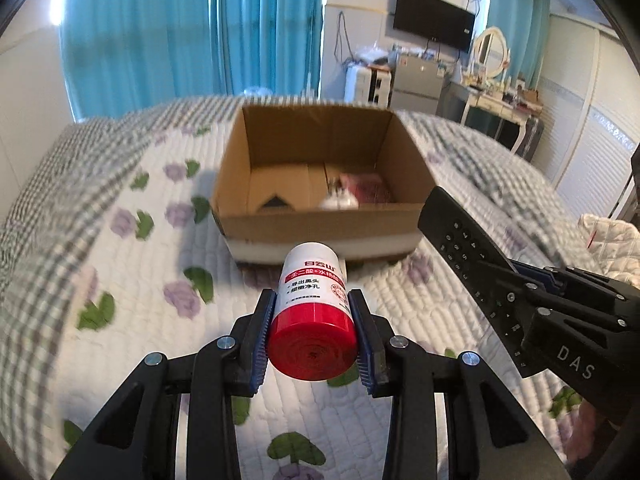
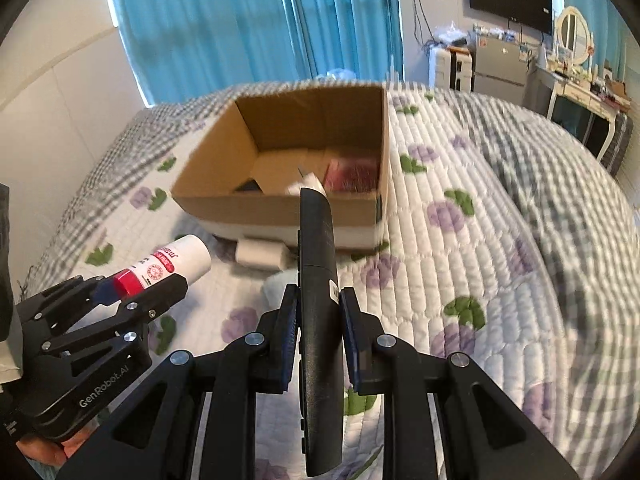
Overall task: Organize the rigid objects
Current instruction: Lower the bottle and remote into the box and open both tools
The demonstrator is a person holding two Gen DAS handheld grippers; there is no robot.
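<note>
My left gripper (image 1: 312,304) is shut on a white bottle with a red cap (image 1: 312,300), held above the quilt in front of an open cardboard box (image 1: 320,224). The bottle also shows in the right wrist view (image 2: 172,262), with the left gripper (image 2: 120,288) at the lower left. My right gripper (image 2: 319,300) is shut on a black remote control (image 2: 318,280), held edge-up and pointing at the box (image 2: 280,208). The remote (image 1: 468,252) and right gripper (image 1: 536,280) show at the right of the left wrist view. Inside the box lie a red packet (image 1: 370,188), a white object (image 1: 338,200) and a dark item (image 1: 274,204).
The box stands on a bed with a white floral quilt (image 2: 460,240). A small white roll (image 2: 260,254) lies on the quilt at the box's near side. Blue curtains (image 1: 192,28), a wall TV (image 1: 434,18) and a dressing table (image 1: 500,96) stand beyond the bed.
</note>
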